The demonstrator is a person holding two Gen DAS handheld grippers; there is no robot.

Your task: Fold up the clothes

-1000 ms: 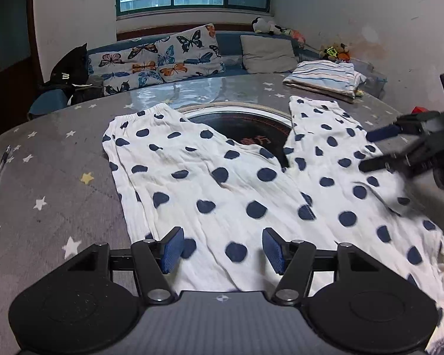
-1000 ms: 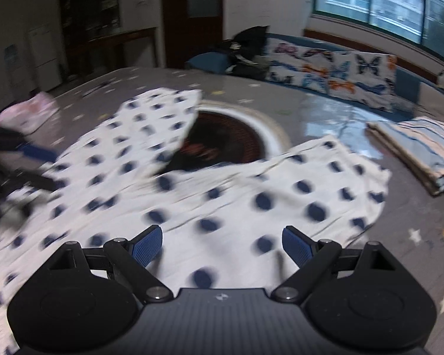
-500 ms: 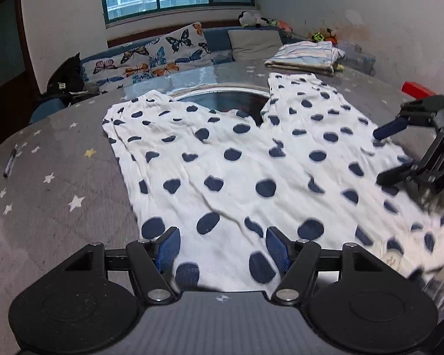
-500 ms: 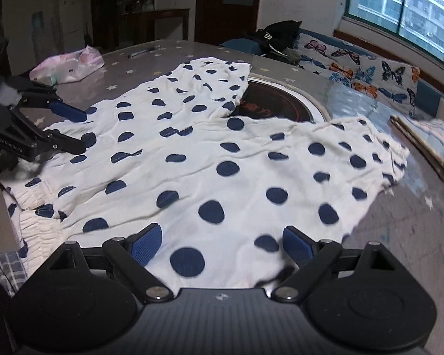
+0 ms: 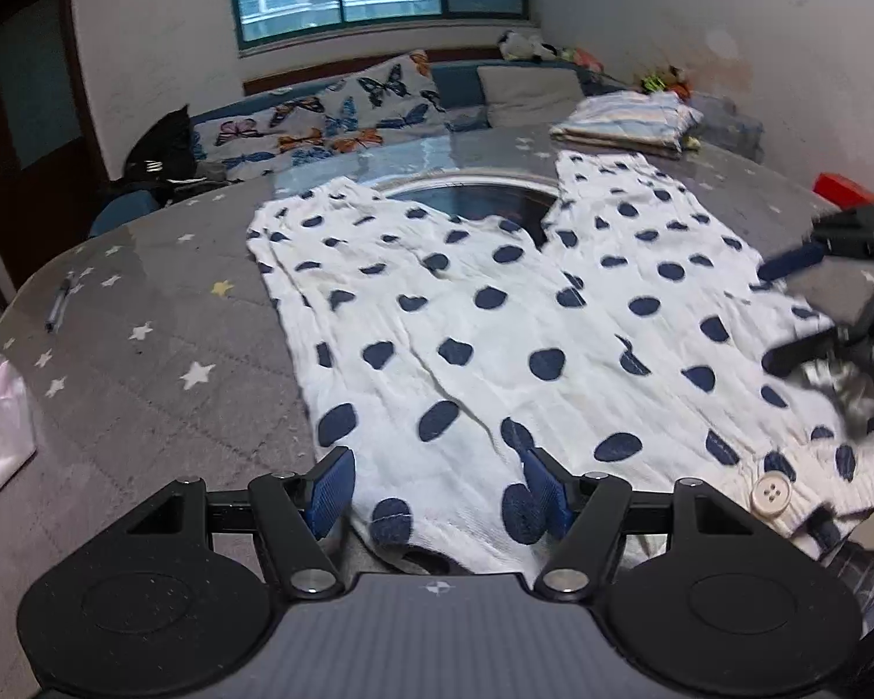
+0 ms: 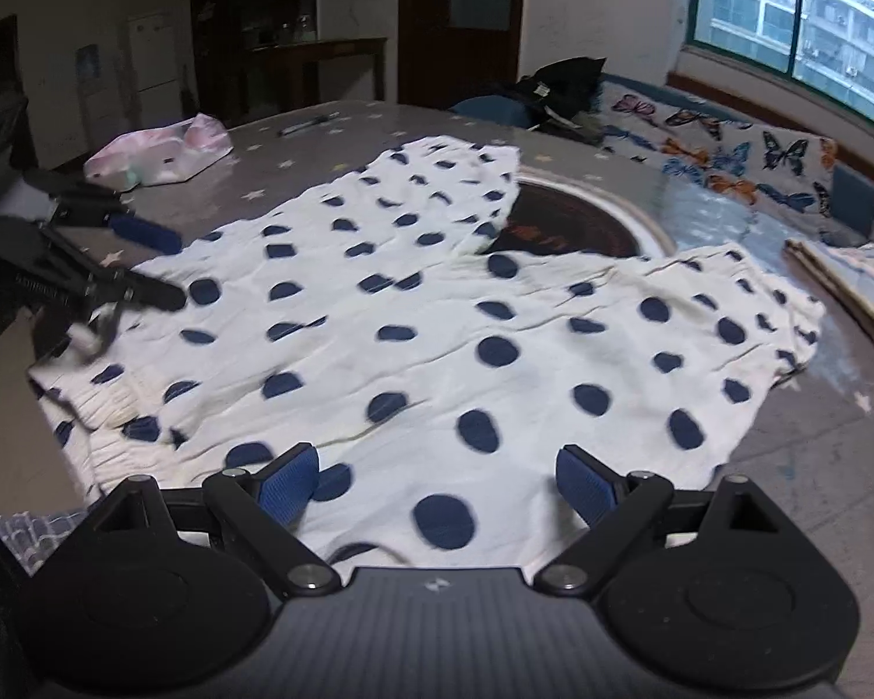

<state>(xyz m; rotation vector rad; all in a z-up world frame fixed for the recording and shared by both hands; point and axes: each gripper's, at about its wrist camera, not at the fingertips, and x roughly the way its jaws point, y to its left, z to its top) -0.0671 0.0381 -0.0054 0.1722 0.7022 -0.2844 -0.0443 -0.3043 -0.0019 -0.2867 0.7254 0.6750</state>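
Nearest you, both tongs stand open over the waistband end of the polka-dot trousers (image 5: 495,338). The left tongs (image 5: 437,486) have the waistband edge lying between their blue pads, yet the pads do not press on the cloth. The right tongs (image 6: 437,480) are spread wider, hovering over the other side of the waist, with nothing gripped.

The trousers lie flat on the grey star-patterned tabletop (image 5: 163,343), waist at the near edge with a white button (image 5: 772,495) showing, and the two legs splay away from you in a V. Between the legs the dark round inset (image 5: 472,207) of the tabletop shows.

This looks like the laying-out step just finished, with the first fold not yet begun. Your next move likely calls for closing on one leg or one waist corner and carrying it across onto the other, so the legs stack evenly.

Farther off, a folded striped garment (image 5: 626,122) sits beyond the right leg, and a pen (image 5: 58,306) lies well apart to the left.
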